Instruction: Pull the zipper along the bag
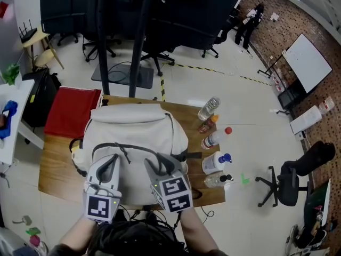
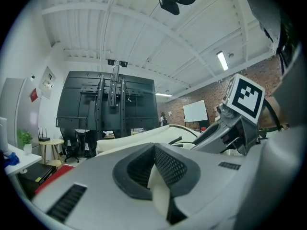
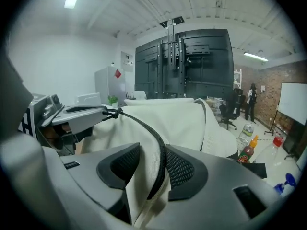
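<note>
Jaws of the left gripper (image 2: 153, 166) are clenched on a fold of cream fabric from the bag (image 1: 133, 127). Jaws of the right gripper (image 3: 152, 169) stand spread, not clamping. A ridge of bag fabric fills the gap, and the dark zipper (image 3: 152, 138) runs up through it, lying against the pad on the right in the right gripper view. From there the zipper arcs left over the bag's top to the pull cord (image 3: 111, 113), a black knot right at the left gripper's tip; can't tell if they touch.

Bag lies on the wooden table (image 1: 53, 169), with both grippers side by side at its near edge. What's inside the bag isn't visible.

Containers stand in a row on the table just right of the bag:
- clear bottle (image 1: 209, 109), farthest
- sauce bottle (image 1: 208, 125), orange cap, reddish-brown contents
- red-capped bottle (image 1: 216, 138)
- white bottle (image 1: 216, 161), blue cap
- pump bottle (image 1: 218, 181), nearest

Contents of the others are unreadable.
</note>
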